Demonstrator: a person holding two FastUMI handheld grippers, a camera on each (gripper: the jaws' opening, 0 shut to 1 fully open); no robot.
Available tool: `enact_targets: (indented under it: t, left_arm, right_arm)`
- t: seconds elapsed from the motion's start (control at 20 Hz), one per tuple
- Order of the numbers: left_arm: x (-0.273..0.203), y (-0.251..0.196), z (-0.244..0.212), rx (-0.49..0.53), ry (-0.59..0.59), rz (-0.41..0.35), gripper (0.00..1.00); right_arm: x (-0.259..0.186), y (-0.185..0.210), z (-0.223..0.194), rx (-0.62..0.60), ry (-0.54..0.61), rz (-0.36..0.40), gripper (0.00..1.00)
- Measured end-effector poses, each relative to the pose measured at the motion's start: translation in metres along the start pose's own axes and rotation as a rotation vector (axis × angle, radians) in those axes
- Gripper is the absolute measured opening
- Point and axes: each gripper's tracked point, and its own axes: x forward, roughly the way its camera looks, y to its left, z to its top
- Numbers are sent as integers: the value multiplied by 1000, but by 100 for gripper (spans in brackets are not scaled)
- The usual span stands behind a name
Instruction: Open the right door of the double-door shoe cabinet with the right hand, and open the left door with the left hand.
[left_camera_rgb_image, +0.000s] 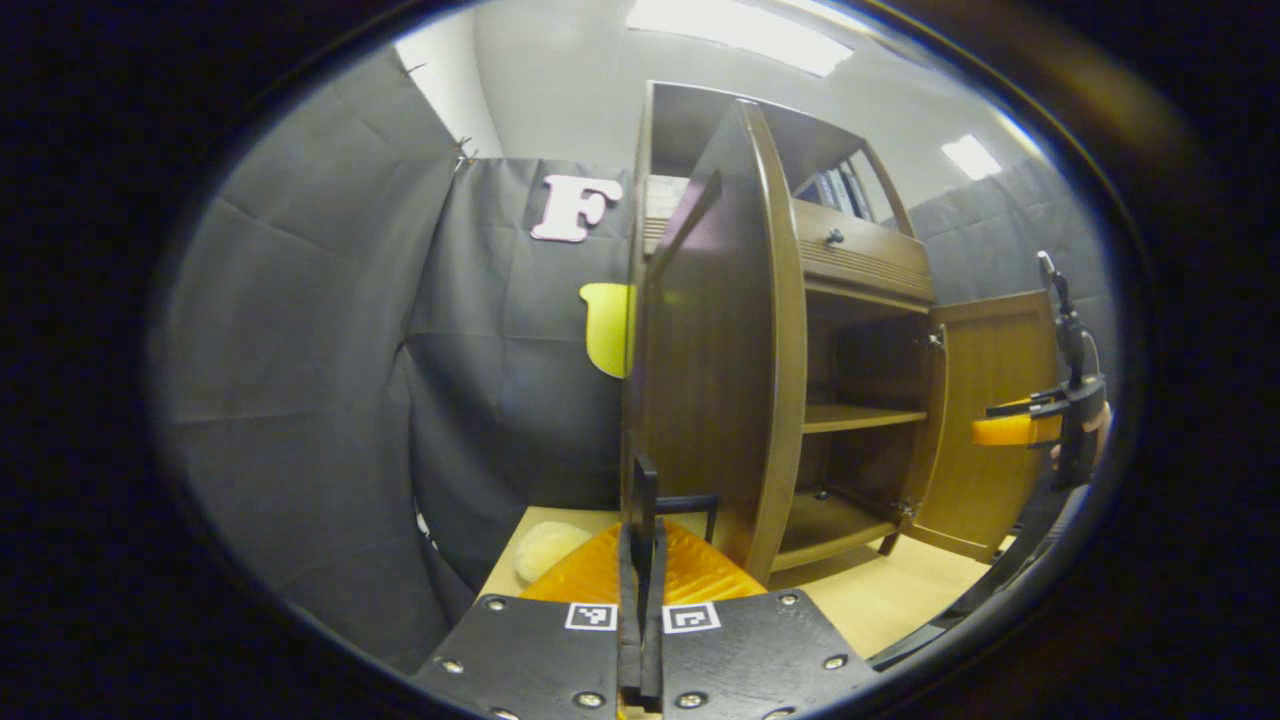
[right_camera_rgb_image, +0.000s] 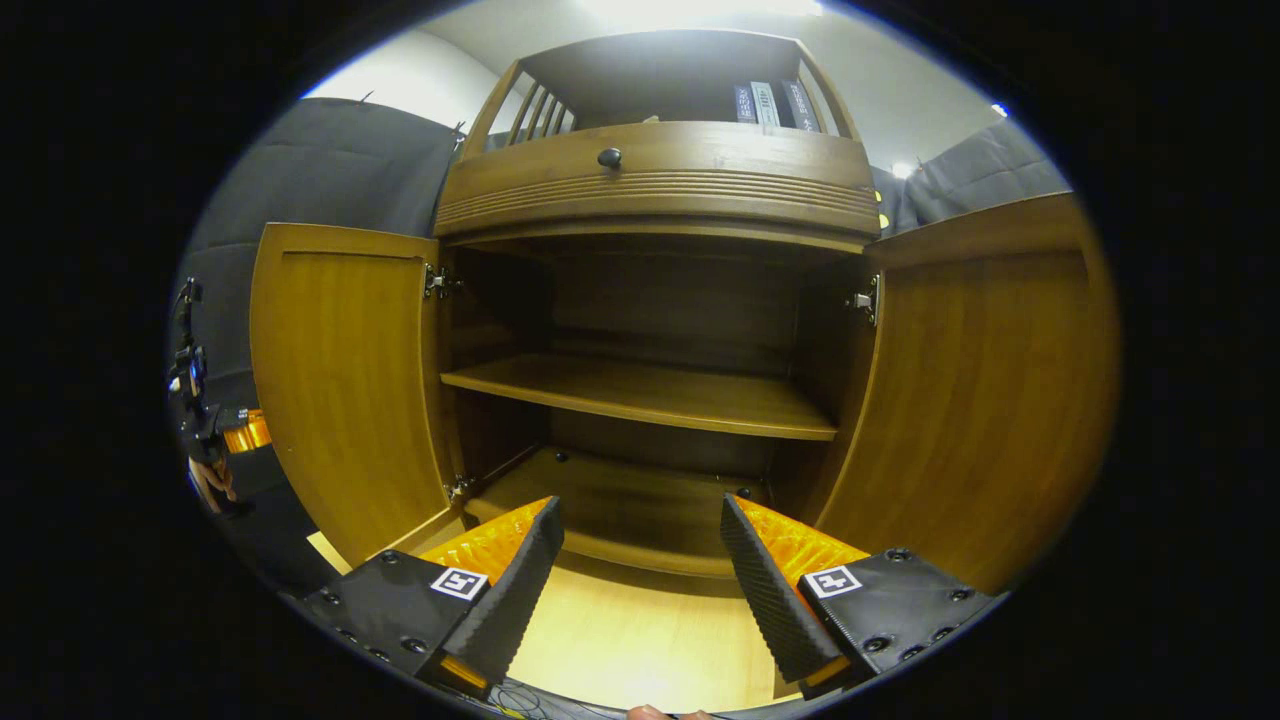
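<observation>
The brown wooden shoe cabinet (right_camera_rgb_image: 640, 390) stands with both doors swung open, showing a bare shelf and a bare bottom board. In the left gripper view the left door (left_camera_rgb_image: 715, 350) is edge-on and close, and my left gripper (left_camera_rgb_image: 642, 530) is shut on its black handle (left_camera_rgb_image: 690, 498). The right door (left_camera_rgb_image: 995, 420) stands open farther off, with my right gripper (left_camera_rgb_image: 1010, 428) and the hand holding it beside it. In the right gripper view my right gripper (right_camera_rgb_image: 640, 510) is open and faces the cabinet's inside, apart from the left door (right_camera_rgb_image: 345, 380) and the right door (right_camera_rgb_image: 985, 390). My left gripper (right_camera_rgb_image: 215, 425) shows at the far left.
Above the doors is a drawer with a dark knob (right_camera_rgb_image: 609, 157), and books (right_camera_rgb_image: 765, 103) stand on the top shelf. A white fluffy thing (left_camera_rgb_image: 545, 548) lies on the light wooden floor (right_camera_rgb_image: 640, 630) by the left door. Black cloth walls close in the booth.
</observation>
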Motion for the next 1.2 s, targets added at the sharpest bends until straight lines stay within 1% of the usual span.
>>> enact_targets:
  t: [0.05, 0.1, 0.2, 0.25, 0.4, 0.6, 0.8, 0.95, 1.1, 1.2]
  left_arm:
    - [1, 1, 0, -2, 2, -6, 2]
    - [0, -1, -2, 0, 9, -31, 2]
    - [-1, 0, -4, 34, 21, -74, 2]
    - [-2, 1, -6, 52, 32, -84, 2]
    - [-4, 5, -12, 94, 60, -93, 1]
    - [-8, 7, -12, 114, 79, -84, 2]
    - [-21, 15, -10, 147, 105, -56, 2]
    - [-32, 19, -7, 162, 110, -6, 1]
    - [-41, 17, 2, 137, 98, 61, 2]
    - [-44, 11, 11, 101, 73, 102, 1]
  right_arm:
    - [0, 0, 2, -9, 3, -5, 95]
    - [-1, -2, 5, -21, 1, -10, 95]
    - [-2, -5, 8, -43, -1, -16, 96]
    - [-2, -7, 9, -48, 0, -21, 97]
    - [-1, -17, 13, -40, 0, -36, 97]
    - [-3, -31, 13, -21, 0, -61, 98]
    - [-9, -37, 13, -33, -6, -52, 98]
    - [-11, -41, 12, -31, -8, -23, 98]
    - [-19, -45, 7, 3, -8, 18, 98]
    - [-30, -51, 4, 8, -9, 31, 97]
